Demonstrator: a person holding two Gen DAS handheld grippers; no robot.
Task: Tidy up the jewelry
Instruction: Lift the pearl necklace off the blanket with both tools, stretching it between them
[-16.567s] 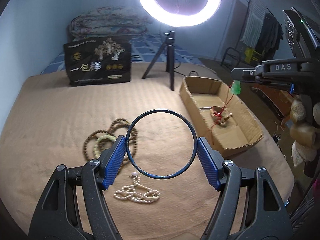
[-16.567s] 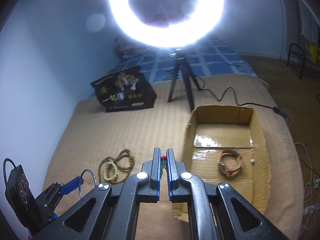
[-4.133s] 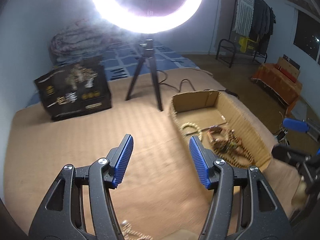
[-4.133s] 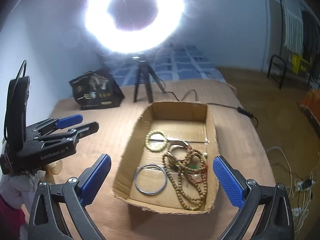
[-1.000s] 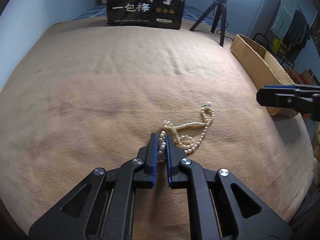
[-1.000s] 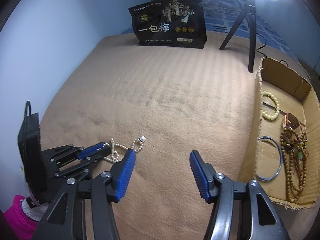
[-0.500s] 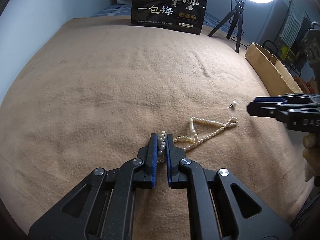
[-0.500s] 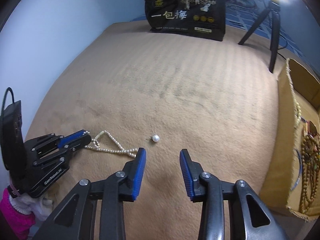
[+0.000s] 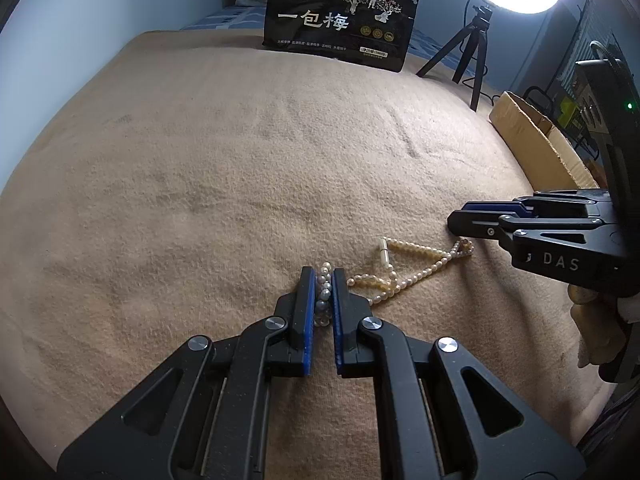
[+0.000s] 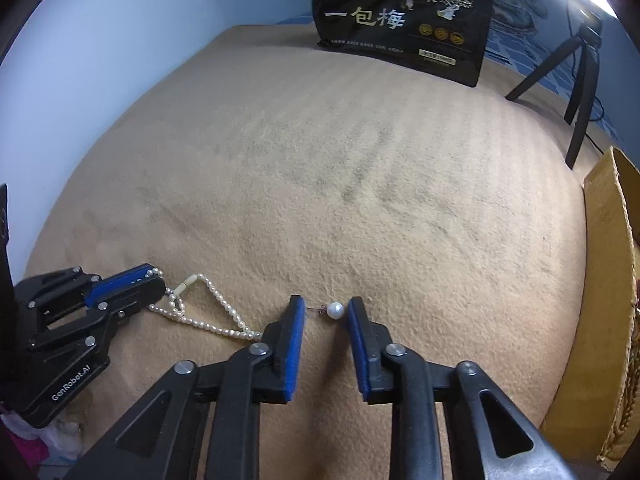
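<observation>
A white pearl necklace (image 9: 404, 264) lies on the tan blanket. My left gripper (image 9: 323, 276) is shut on one end of it; in the right wrist view that gripper (image 10: 154, 278) sits at the left with the necklace (image 10: 208, 320) trailing from it. My right gripper (image 10: 326, 308) is open, its jaws on either side of a loose pearl earring (image 10: 335, 310) on the blanket. In the left wrist view the right gripper (image 9: 454, 220) sits low over the necklace's far end, hiding the earring.
A cardboard box (image 10: 612, 280) holding jewelry stands at the right; its wall (image 9: 536, 140) also shows in the left wrist view. A black printed bag (image 9: 340, 28) and a ring-light tripod (image 9: 476, 60) stand at the back of the blanket.
My right gripper has moved forward and down so its jaws now flank the pearl earring, and they have narrowed. My left gripper stays shut on the necklace, hardly moved.
</observation>
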